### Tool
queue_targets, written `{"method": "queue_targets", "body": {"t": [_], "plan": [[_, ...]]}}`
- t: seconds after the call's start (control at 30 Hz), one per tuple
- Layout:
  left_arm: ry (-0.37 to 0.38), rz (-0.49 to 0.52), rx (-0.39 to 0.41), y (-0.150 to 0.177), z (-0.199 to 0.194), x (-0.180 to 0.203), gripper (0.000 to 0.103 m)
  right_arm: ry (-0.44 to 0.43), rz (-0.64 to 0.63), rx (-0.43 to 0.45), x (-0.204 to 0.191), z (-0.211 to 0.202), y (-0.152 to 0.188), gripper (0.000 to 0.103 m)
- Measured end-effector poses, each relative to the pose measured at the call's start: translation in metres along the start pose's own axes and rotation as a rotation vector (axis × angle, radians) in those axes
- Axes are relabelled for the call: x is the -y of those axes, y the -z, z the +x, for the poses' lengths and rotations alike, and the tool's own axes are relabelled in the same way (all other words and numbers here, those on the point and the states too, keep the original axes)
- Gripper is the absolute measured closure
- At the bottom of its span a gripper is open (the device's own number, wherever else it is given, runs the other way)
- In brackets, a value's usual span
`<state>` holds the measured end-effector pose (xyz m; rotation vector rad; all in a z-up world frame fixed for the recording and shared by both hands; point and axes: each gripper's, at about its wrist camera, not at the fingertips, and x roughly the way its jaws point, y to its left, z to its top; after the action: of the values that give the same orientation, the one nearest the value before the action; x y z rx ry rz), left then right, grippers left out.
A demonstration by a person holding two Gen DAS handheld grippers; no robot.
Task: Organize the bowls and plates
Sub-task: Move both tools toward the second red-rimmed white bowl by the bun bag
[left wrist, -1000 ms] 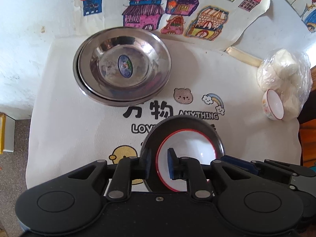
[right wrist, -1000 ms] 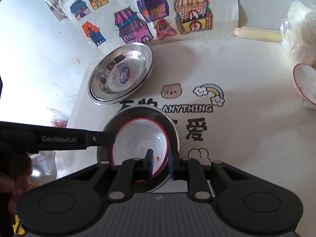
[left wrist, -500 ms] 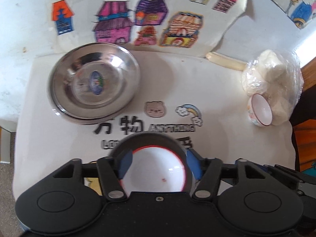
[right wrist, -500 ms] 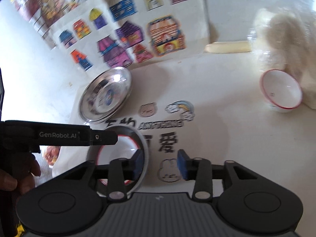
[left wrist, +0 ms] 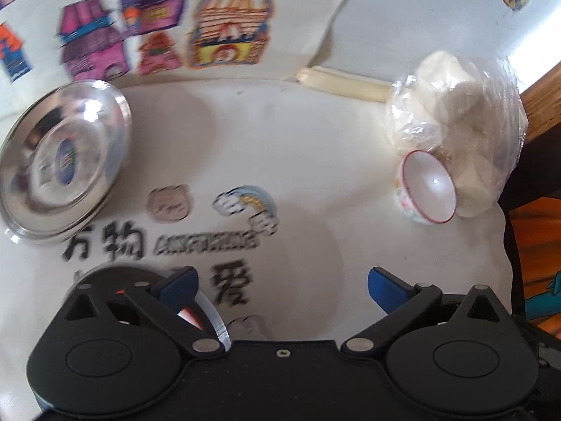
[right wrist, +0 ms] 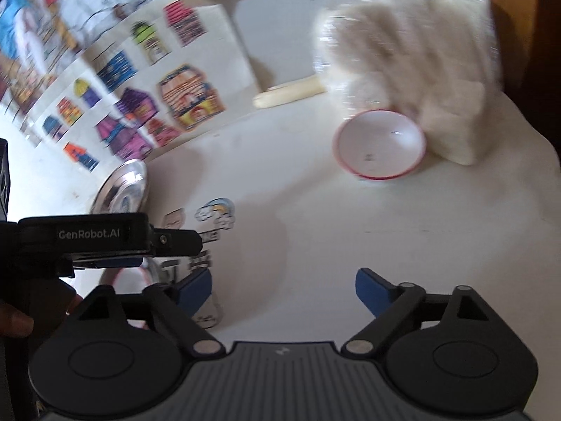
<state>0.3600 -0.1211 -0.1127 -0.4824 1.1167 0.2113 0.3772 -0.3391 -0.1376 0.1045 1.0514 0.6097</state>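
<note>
A small white bowl with a red rim (left wrist: pixel 428 192) (right wrist: pixel 380 143) leans against a plastic bag at the right of the cloth. Stacked steel plates (left wrist: pixel 59 161) (right wrist: pixel 121 187) sit at the far left. A steel plate holding a red-rimmed white bowl (left wrist: pixel 201 315) (right wrist: pixel 131 275) lies near, partly hidden behind the left fingers of both grippers. My left gripper (left wrist: pixel 282 289) is open wide and empty above the cloth. My right gripper (right wrist: pixel 284 287) is open wide and empty; the left gripper's body (right wrist: pixel 101 240) shows at its left.
A white printed cloth (left wrist: pixel 298 161) covers the table. A clear bag of white buns (left wrist: pixel 459 122) (right wrist: pixel 413 63) stands at the right. A cream stick (left wrist: pixel 345 84) lies at the back. House drawings (left wrist: pixel 161 24) hang behind. A wooden edge (left wrist: pixel 540 105) is at far right.
Both grippers opened and let go of the near plate and bowl, then swung right, toward the small bowl by the bag. The near plate now sits at each view's lower left.
</note>
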Motion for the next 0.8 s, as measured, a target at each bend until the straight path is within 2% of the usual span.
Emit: {"method": "queue_targets", "body": {"t": [0.1,0.4,0.8], "plan": [[0.011,0.016,-0.008,-0.009,0.013,0.016,0.001,0.016,0.033,0.007,0.020,-0.002,-0.003,0.001],[0.026,0.062,-0.006,-0.041,0.043,0.056,0.001,0.080,0.118,0.040,0.067,-0.003,-0.016,0.000],[0.032,0.138,-0.019,-0.069,0.078,0.087,0.001,0.152,0.217,0.095,0.109,-0.003,-0.028,0.000]]}}
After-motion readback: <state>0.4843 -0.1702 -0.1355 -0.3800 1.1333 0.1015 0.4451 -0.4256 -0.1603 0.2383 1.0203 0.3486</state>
